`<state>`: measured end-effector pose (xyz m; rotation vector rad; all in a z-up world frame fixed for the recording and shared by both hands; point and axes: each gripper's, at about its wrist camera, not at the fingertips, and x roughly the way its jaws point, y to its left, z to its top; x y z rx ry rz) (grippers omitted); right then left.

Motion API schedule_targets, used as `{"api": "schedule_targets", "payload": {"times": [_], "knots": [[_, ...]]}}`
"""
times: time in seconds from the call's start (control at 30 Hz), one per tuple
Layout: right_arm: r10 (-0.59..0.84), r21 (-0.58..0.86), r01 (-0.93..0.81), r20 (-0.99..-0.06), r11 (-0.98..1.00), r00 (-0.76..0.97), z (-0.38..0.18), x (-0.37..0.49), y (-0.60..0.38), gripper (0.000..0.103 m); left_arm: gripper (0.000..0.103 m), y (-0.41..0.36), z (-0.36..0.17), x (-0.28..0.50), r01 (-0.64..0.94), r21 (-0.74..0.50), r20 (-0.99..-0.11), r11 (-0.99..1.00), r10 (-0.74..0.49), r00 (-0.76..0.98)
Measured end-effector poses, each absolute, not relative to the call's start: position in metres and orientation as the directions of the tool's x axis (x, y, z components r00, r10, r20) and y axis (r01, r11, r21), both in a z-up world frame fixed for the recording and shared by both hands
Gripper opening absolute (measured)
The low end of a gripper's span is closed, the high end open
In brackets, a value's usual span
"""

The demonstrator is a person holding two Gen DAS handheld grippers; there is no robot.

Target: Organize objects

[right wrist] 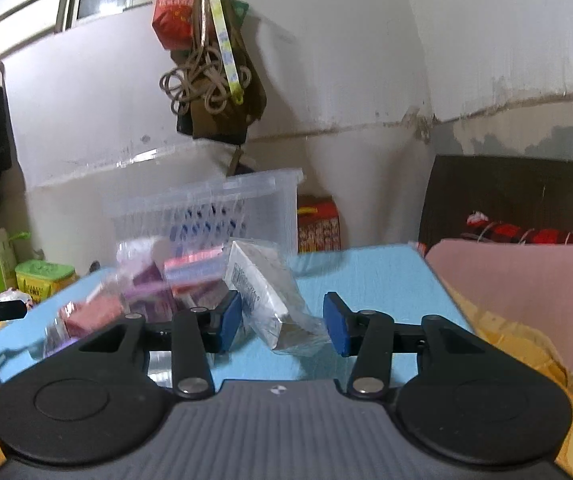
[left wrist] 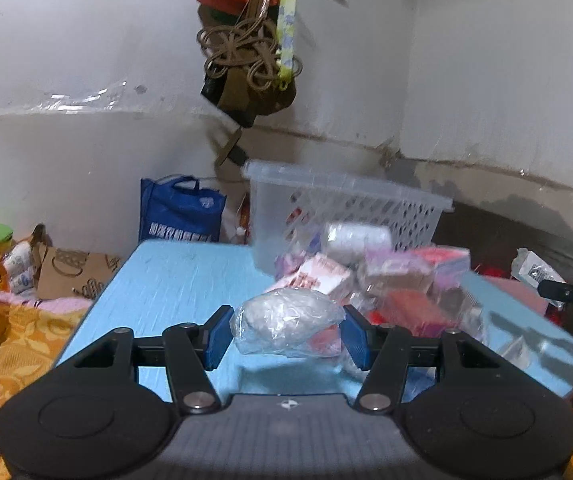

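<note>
My left gripper is shut on a white bundle wrapped in clear plastic and holds it just above the light blue table. Behind it lies a pile of pink and red bagged packets, and behind that a clear plastic basket. In the right wrist view my right gripper is open, its blue pads on either side of a white box in a clear bag that leans tilted on the table. The pile and basket show to its left.
A blue shopping bag and a cardboard box stand behind the table's left edge. Orange bedding lies left. A pink cushion lies right of the table. Bags and cord hang on the wall.
</note>
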<state>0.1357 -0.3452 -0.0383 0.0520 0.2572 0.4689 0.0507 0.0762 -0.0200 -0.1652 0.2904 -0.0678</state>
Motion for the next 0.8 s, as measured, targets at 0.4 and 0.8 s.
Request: {"api": "schedule_targets", "payload": {"times": [0.4, 0.8], "knots": [[0.489, 0.041, -0.489, -0.139, 0.872, 0.861, 0.015, 0.164, -0.322, 0.049, 0.061, 0.073, 0.057, 0.098, 0.092, -0.098, -0.166, 0.991, -0.108, 0.980], [0.548, 0.028, -0.556, -0.217, 0.831, 0.808, 0.046, 0.267, -0.238, 0.049, 0.063, 0.056, 0.088, 0.254, 0.102, -0.194, -0.292, 0.976, -0.157, 0.943]]}}
